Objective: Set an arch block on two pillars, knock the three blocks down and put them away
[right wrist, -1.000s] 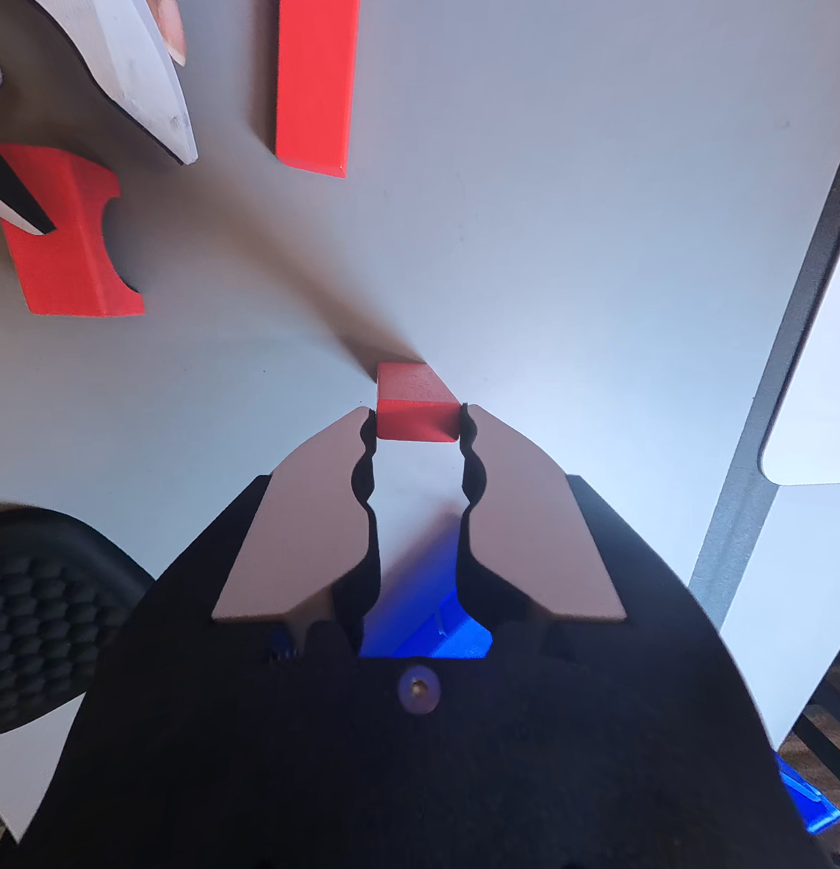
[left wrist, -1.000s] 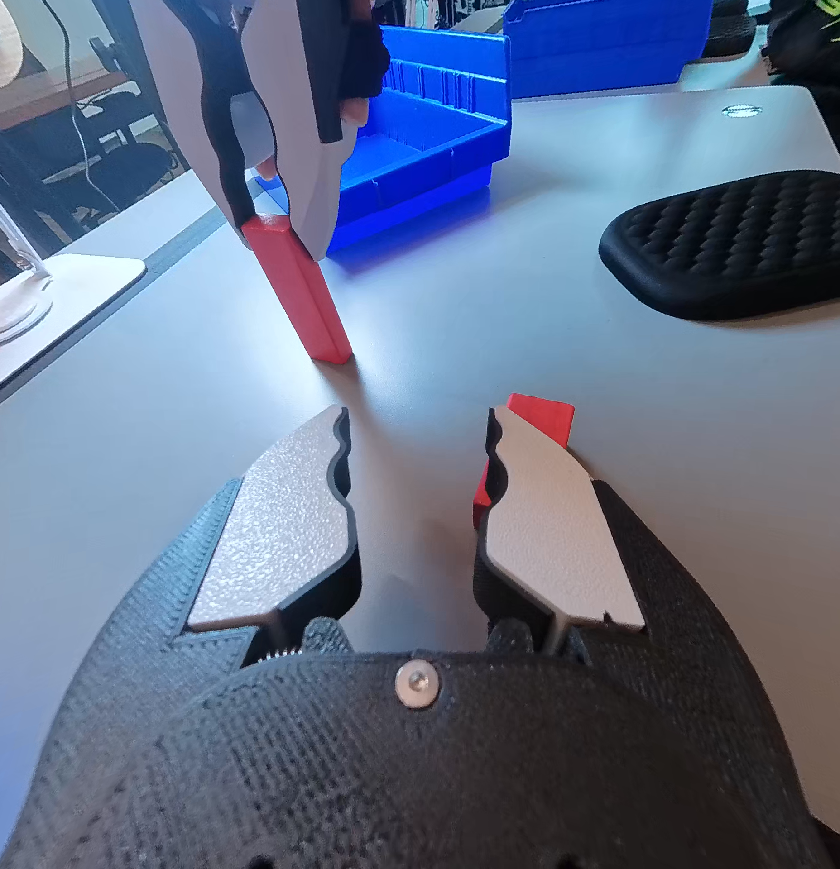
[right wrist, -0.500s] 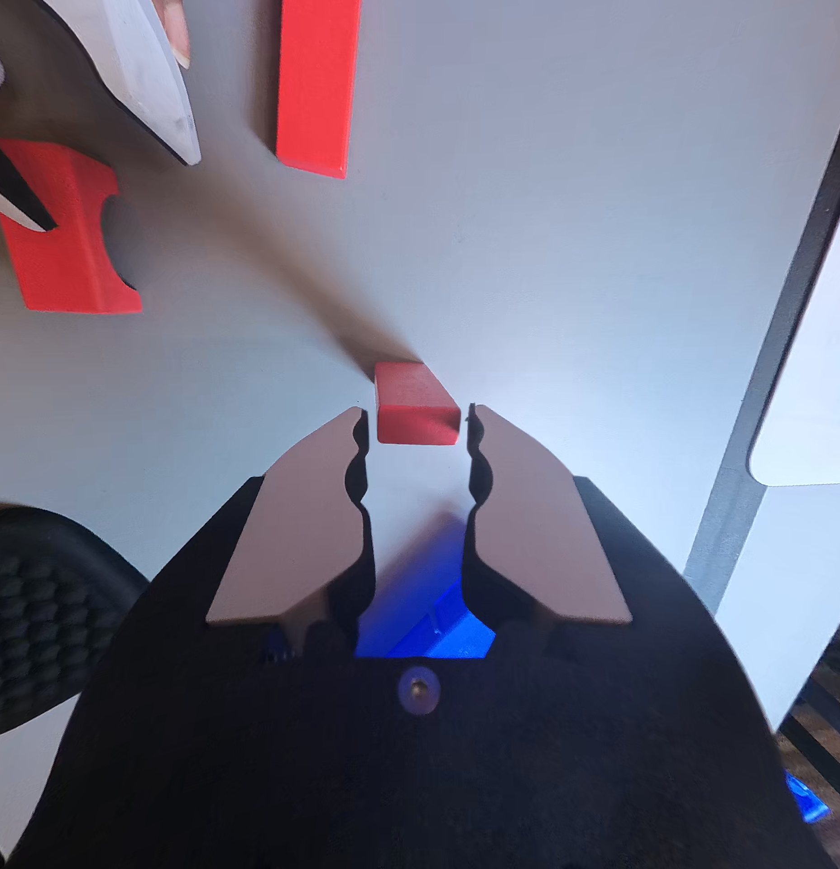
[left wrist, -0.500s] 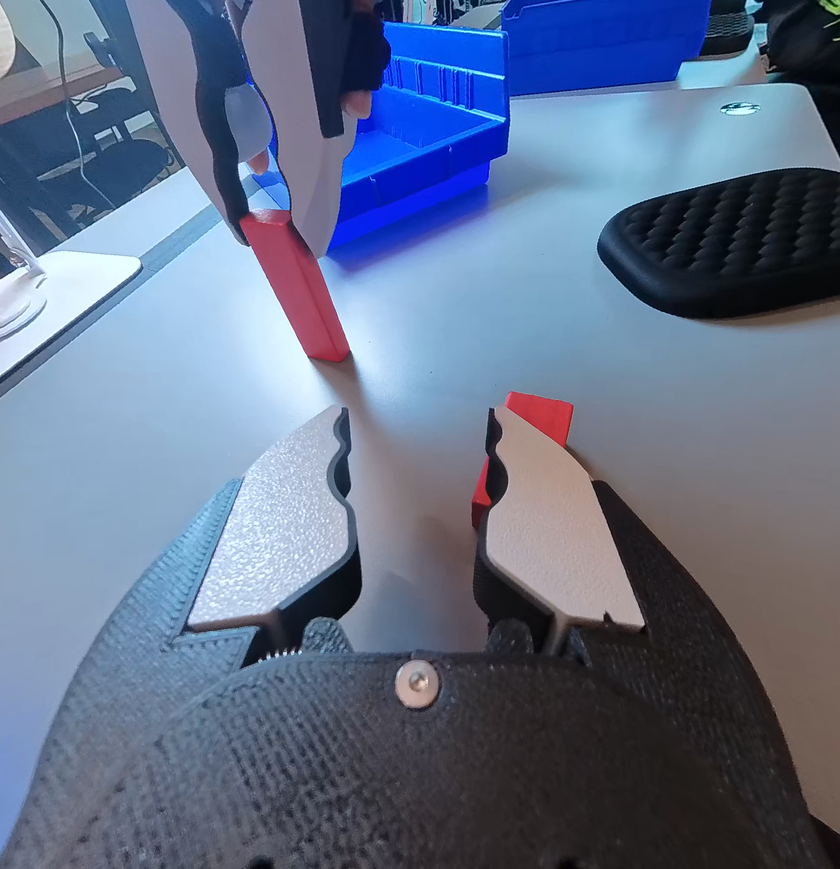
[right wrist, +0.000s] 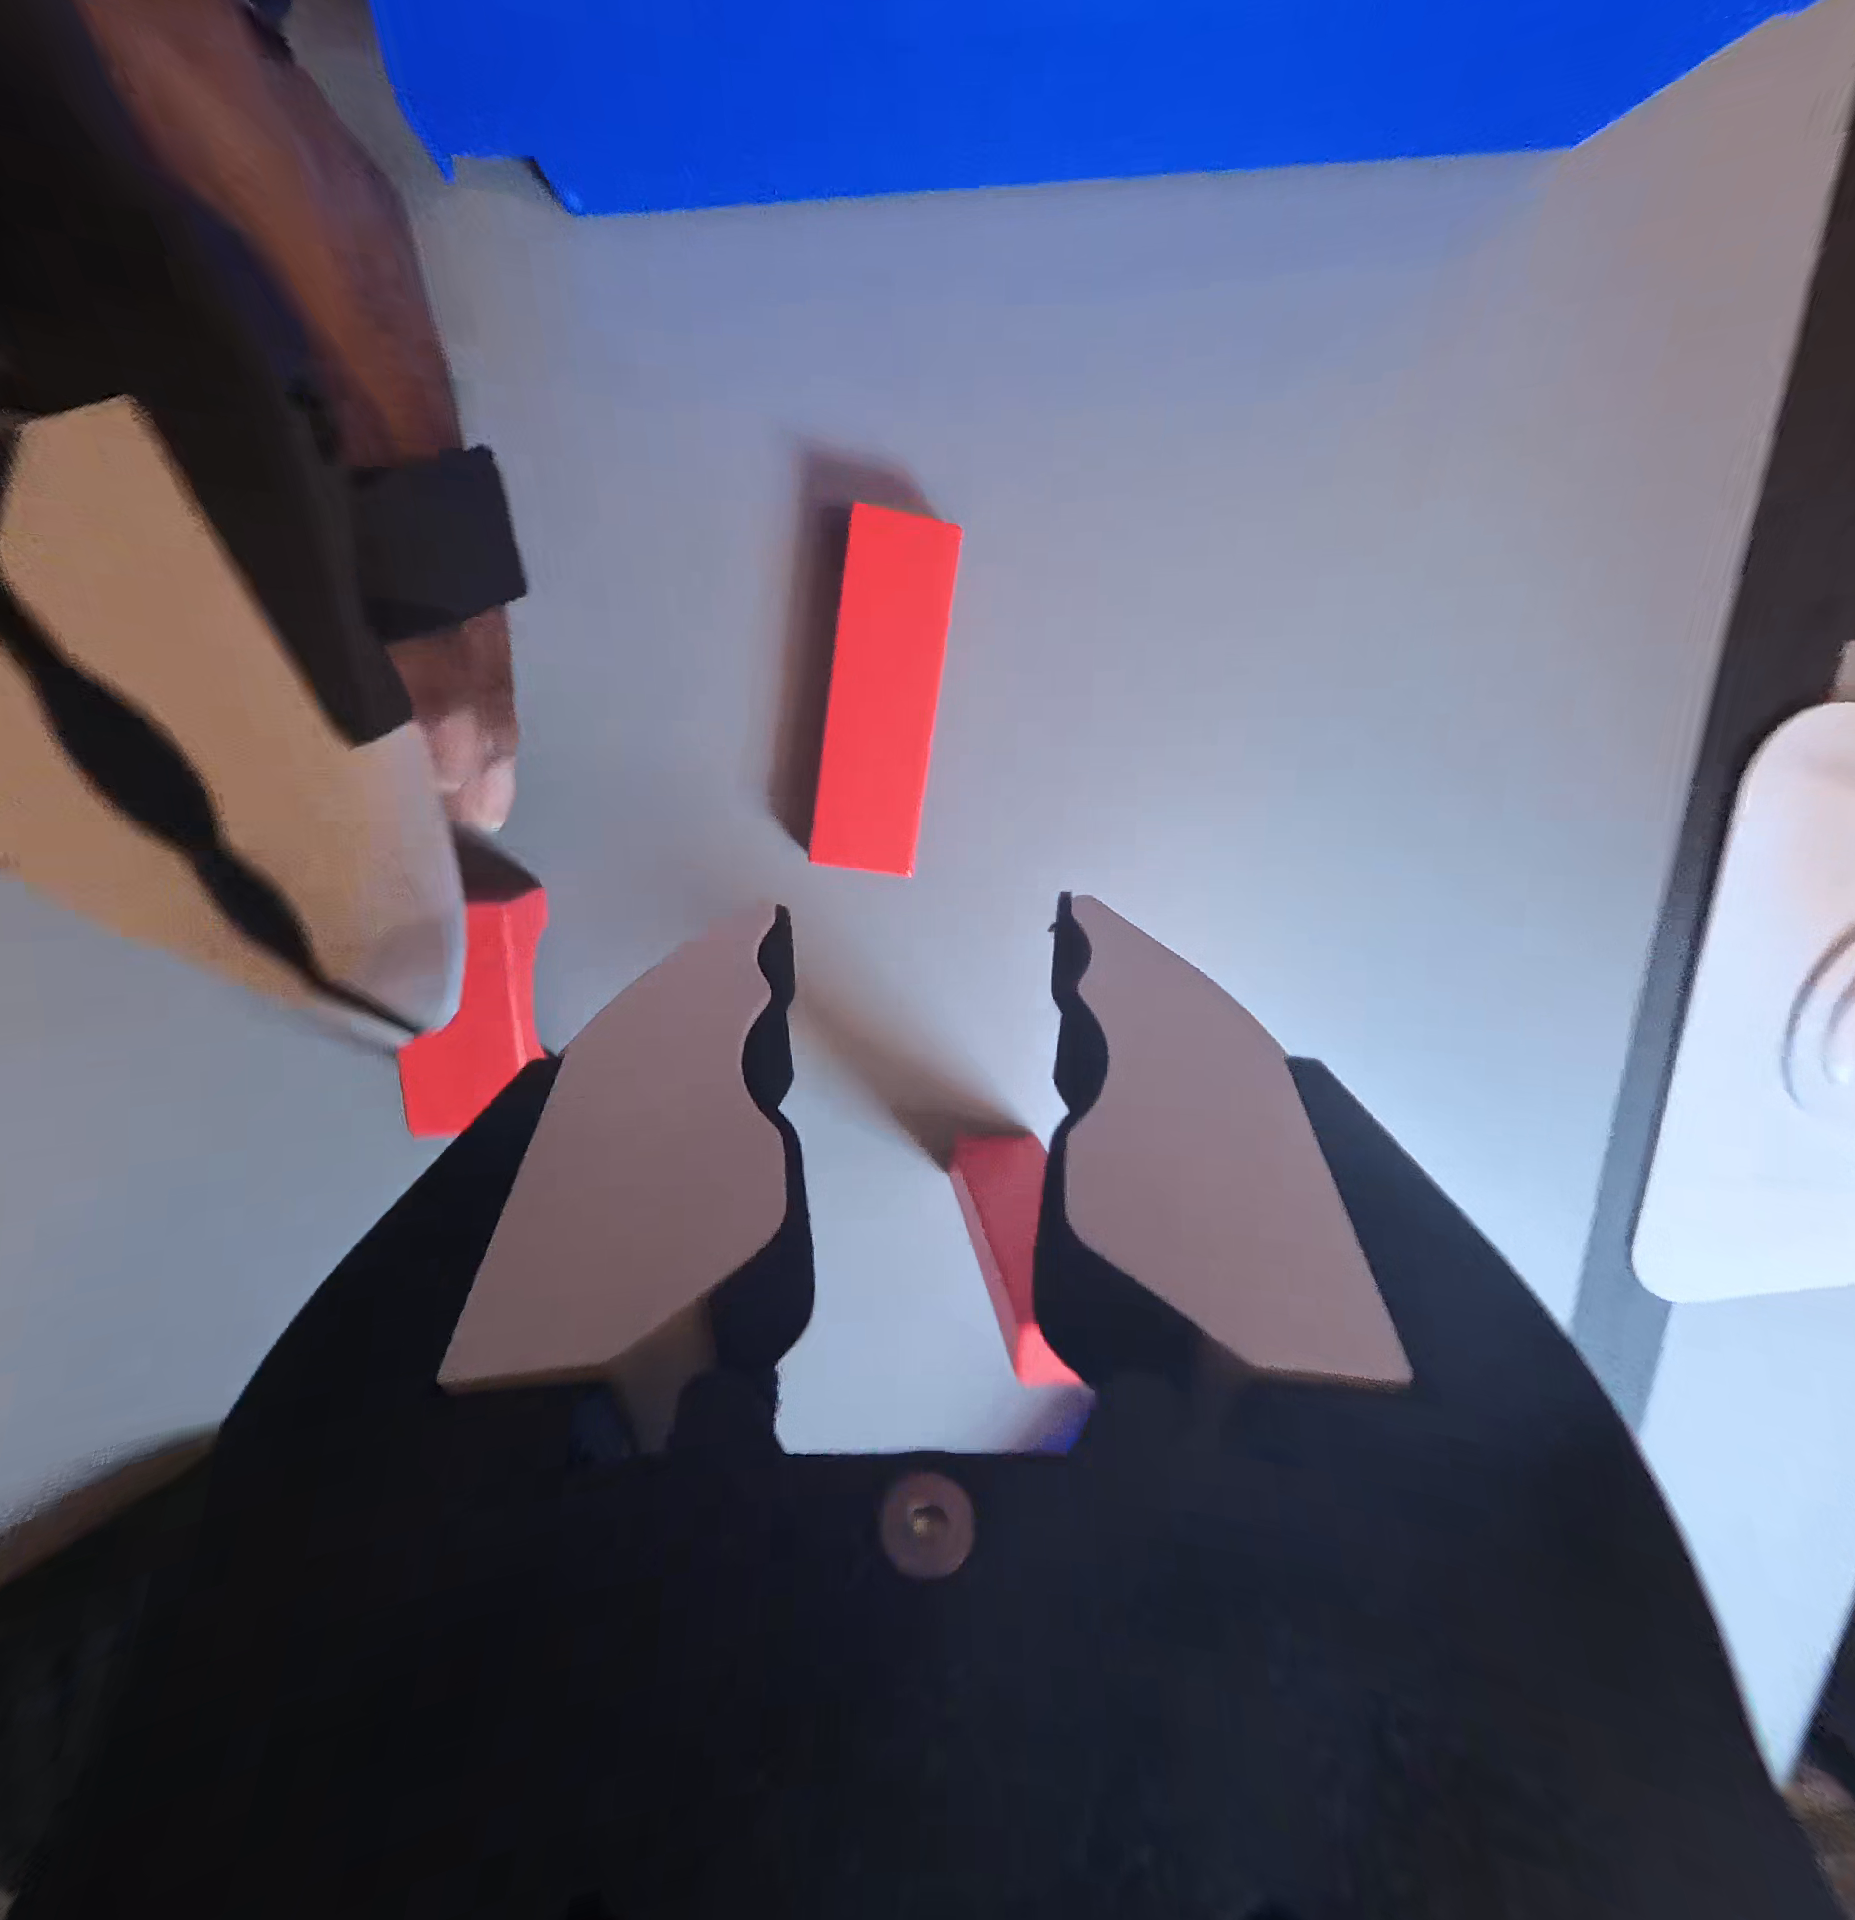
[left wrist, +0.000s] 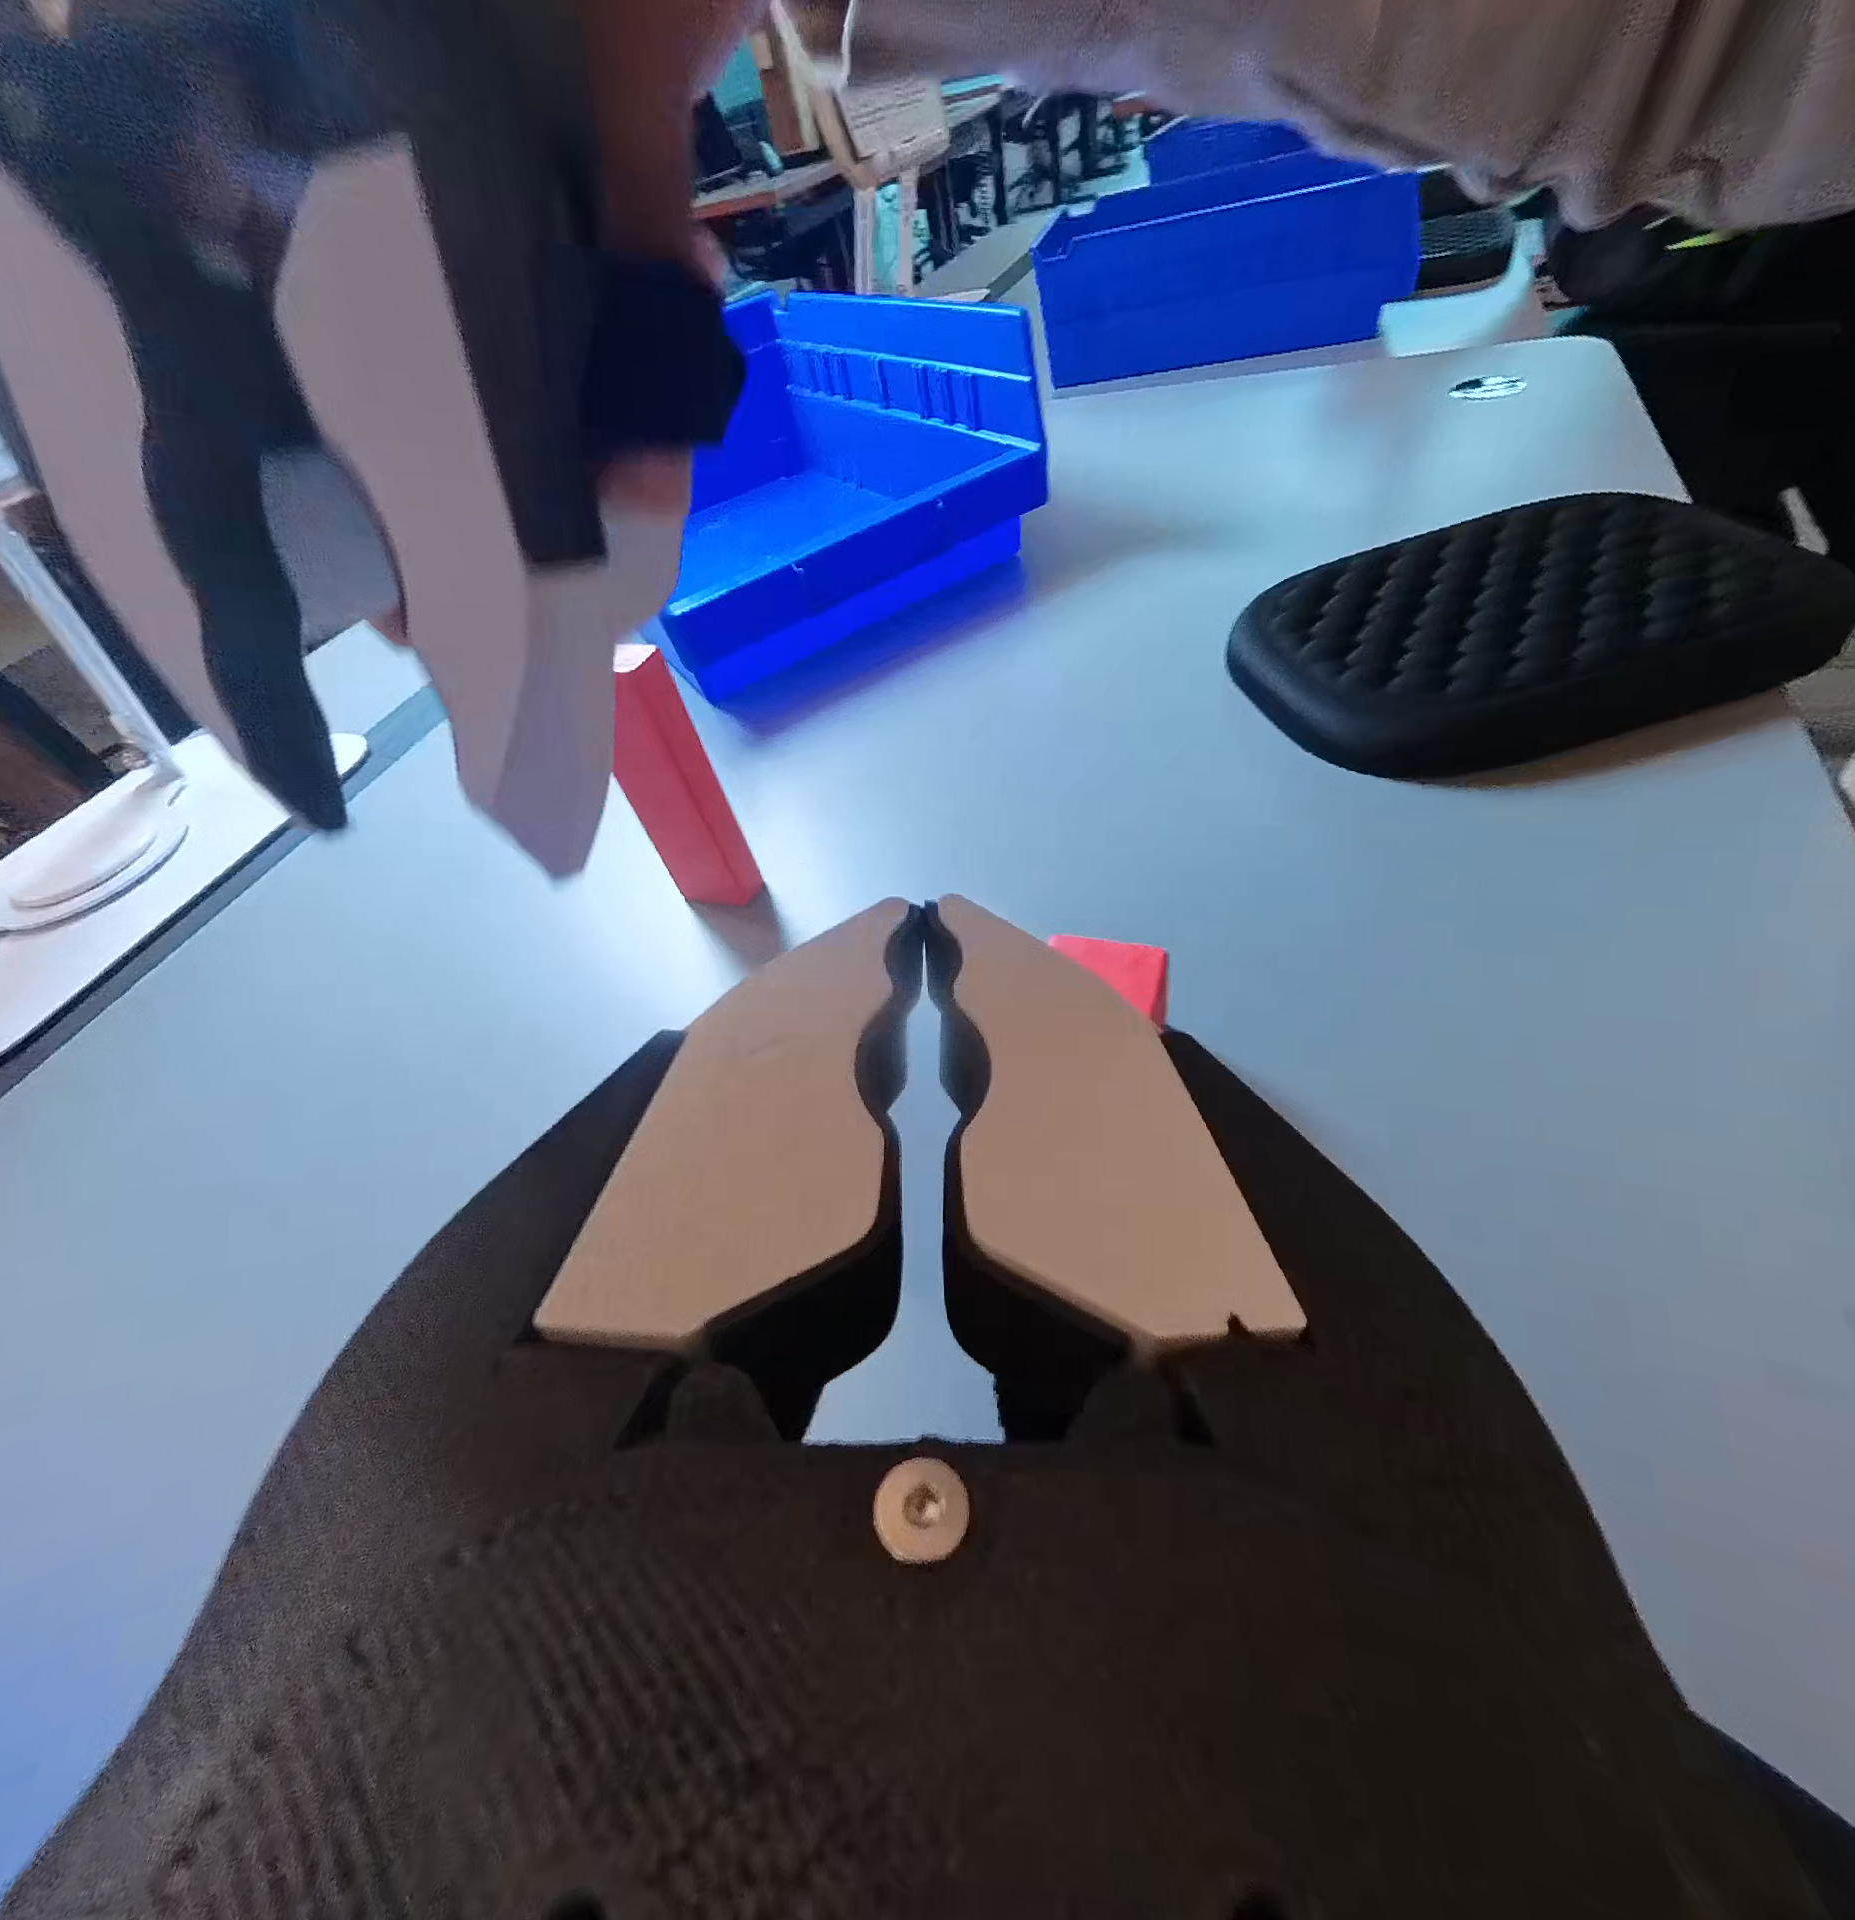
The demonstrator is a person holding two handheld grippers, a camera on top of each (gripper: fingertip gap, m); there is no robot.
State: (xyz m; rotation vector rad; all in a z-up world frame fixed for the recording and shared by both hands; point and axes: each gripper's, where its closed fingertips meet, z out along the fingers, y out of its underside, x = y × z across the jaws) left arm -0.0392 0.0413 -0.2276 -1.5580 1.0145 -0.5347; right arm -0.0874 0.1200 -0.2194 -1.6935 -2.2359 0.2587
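Smooth red pillar [left wrist: 684, 779] stands upright, seemingly tilted; arch block [right wrist: 481, 1013] lies flat.

Layout on your table [left wrist: 1318, 1039]: one pillar block [left wrist: 679, 774] stands upright, just in front of the bin [left wrist: 861, 499], which sits at the far side. The textured pad [left wrist: 1525, 634] lies well right of both. Second pillar block [right wrist: 887, 686] lies flat. Arch block [right wrist: 481, 1018] lies flat to its side, partly under your left gripper [right wrist: 383, 1023]. The stand base [left wrist: 81, 862] sits on the neighbouring surface to the left.
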